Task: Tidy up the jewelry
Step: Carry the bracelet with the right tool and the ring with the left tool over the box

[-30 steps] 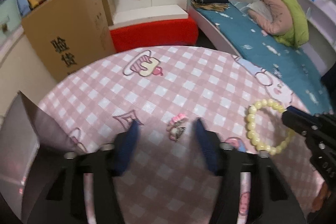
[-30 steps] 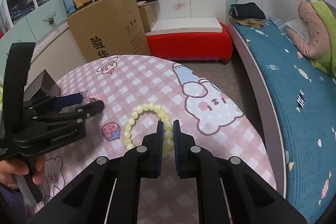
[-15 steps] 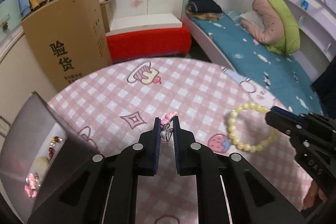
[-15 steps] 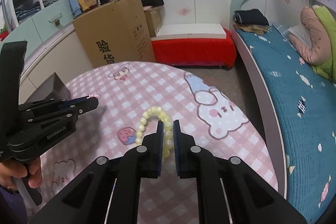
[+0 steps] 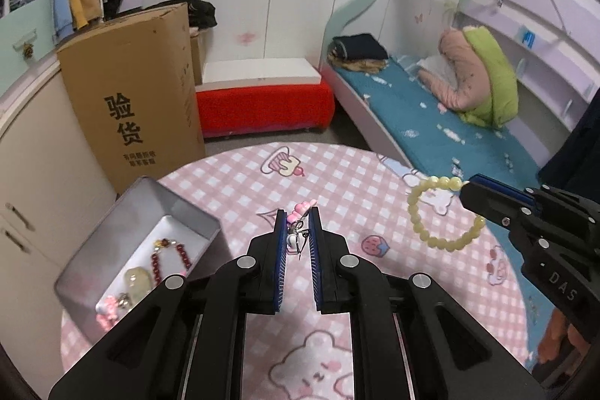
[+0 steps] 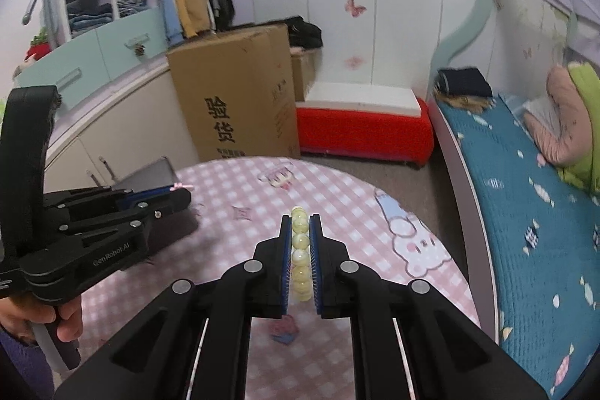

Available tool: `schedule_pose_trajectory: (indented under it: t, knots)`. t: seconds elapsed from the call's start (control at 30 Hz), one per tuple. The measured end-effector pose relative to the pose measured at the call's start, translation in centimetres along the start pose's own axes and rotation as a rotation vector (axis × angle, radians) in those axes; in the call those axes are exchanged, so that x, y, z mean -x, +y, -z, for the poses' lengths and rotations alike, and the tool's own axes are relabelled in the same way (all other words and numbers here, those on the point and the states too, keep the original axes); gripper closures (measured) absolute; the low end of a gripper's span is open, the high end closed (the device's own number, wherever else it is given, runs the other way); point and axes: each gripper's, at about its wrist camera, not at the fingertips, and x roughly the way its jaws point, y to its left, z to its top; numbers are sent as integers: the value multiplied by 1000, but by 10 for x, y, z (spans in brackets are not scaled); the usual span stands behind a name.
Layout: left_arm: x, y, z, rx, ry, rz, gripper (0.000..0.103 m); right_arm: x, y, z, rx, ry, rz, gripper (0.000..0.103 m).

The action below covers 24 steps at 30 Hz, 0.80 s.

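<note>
Left gripper clamped on pink earring, raised near open tin. Right gripper pinching yellow bead bracelet above table.

On the round pink-checked table, the open grey metal tin sits at the left edge holding a dark red bead bracelet, with the tall brown cardboard box behind it and the blue-sheeted bed to the right.
</note>
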Motion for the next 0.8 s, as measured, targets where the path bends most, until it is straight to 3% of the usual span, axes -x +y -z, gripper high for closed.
schedule_pose_trajectory:
  t: [0.37, 0.63, 0.8]
  knots:
    - [67, 57, 6, 41, -87, -47, 91, 18, 75, -33, 84, -64, -96, 94]
    - [69, 119, 26, 103, -12, -112, 91, -3, 133, -45, 128, -33, -186, 94]
    - [48, 138, 38, 117, 63, -92, 91, -28, 161, -42, 136, 14, -227, 94]
